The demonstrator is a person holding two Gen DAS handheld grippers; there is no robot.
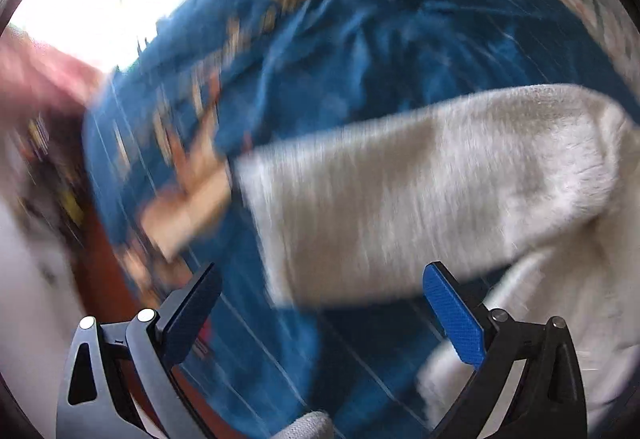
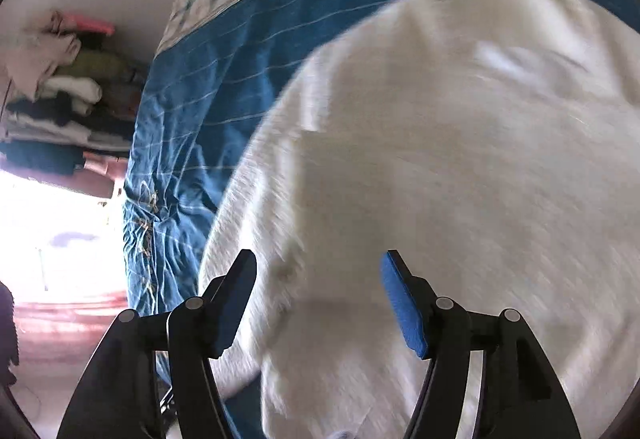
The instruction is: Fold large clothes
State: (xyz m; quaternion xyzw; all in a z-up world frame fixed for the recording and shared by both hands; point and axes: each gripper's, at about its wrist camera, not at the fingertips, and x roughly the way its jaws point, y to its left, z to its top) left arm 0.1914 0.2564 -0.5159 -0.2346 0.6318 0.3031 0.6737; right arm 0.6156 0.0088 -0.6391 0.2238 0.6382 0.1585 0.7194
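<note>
One fuzzy cream sweater lies on a blue bedspread, blurred. Both the left gripper and right gripper are spread, grasping nothing. Gold print on the bedspread is unreadable.

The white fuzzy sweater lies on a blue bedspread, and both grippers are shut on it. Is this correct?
Not quite. The white fuzzy sweater does lie on the blue bedspread, but both grippers are open and hold nothing: the right wrist view shows the right gripper with jaws apart, and the left wrist view shows the same for the left gripper.
</note>
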